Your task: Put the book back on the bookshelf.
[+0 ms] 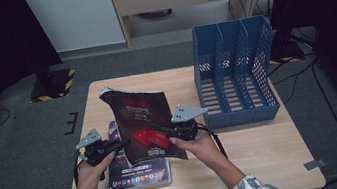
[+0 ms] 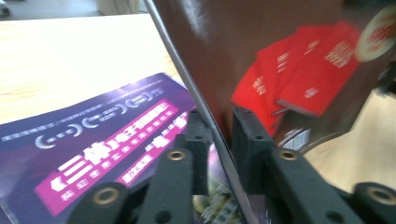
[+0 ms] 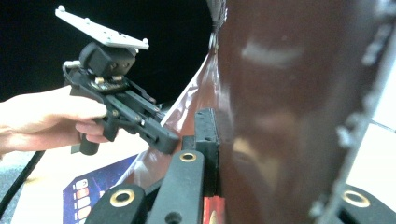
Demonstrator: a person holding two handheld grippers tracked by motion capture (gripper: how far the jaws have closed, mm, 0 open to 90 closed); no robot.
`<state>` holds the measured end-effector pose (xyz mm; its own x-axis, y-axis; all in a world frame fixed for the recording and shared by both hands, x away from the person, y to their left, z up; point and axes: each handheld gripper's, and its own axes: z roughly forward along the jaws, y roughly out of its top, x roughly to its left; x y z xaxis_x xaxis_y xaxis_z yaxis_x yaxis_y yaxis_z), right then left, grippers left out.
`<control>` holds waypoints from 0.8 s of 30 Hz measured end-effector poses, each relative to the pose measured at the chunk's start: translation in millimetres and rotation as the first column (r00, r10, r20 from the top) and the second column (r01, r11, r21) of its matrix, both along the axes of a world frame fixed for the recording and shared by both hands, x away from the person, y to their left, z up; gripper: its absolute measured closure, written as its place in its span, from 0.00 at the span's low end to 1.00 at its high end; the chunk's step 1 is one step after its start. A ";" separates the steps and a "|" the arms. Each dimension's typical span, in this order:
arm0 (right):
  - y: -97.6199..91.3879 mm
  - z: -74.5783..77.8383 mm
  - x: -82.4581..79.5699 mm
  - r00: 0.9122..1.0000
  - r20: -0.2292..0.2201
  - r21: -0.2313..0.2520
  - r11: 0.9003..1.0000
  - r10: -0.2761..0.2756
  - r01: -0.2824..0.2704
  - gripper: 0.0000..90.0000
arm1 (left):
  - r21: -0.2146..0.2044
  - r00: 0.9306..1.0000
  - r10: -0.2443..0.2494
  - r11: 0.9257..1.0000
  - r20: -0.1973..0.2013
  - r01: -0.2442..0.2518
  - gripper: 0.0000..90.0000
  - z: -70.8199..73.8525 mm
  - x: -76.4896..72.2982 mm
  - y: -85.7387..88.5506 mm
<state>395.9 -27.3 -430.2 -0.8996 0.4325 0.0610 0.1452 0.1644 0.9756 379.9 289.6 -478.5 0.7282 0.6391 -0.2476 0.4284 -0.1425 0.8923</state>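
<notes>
The dark-covered book (image 1: 143,123) is held upright above the near left part of the wooden table (image 1: 261,156), tilted, its front cover with red graphics facing the person. The left gripper (image 1: 122,145) grips the book's lower left edge; in the left gripper view, its two jaws stand on either side of the thin edge (image 2: 219,140), pads against it. The right gripper (image 1: 159,128) is clamped on the book's lower right part; in the right gripper view, one jaw presses flat on the cover (image 3: 280,116), while the other jaw is mostly hidden behind the book and its blurred page edge.

A second book (image 1: 137,172) with a purple cover lies flat on the table beneath the held one; its far part is hidden. Its printed characters are too blurred to read in the left gripper view (image 2: 107,149).

The blue file rack (image 1: 234,72) stands at the far right of the table, well apart from both books.
</notes>
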 end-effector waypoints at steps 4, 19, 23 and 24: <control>-2.0 0.1 1.4 1.000 -0.012 0.016 1.000 -0.005 0.005 0.96 | 0.007 0.999 0.034 0.999 0.018 -0.034 0.90 5.2 -1.0 0.4; -6.6 5.3 3.2 0.999 -0.015 0.069 0.997 -0.034 0.035 0.94 | 0.041 0.990 0.108 0.993 0.093 -0.112 0.96 15.6 -5.8 1.3; -9.6 11.2 3.1 0.999 -0.011 0.083 0.995 -0.047 0.047 0.93 | 0.060 0.989 0.106 0.992 0.104 -0.113 0.96 16.6 -6.6 0.1; -9.8 12.8 3.2 0.999 -0.011 0.087 0.995 -0.046 0.046 0.92 | 0.061 0.989 0.107 0.992 0.104 -0.113 0.96 16.6 -6.7 0.1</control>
<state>399.0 -37.2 -417.4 -0.8781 0.4661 0.1080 0.1591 0.0716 0.9847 373.2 289.7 -461.9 0.6714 0.7294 -0.1308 0.3536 -0.1603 0.9215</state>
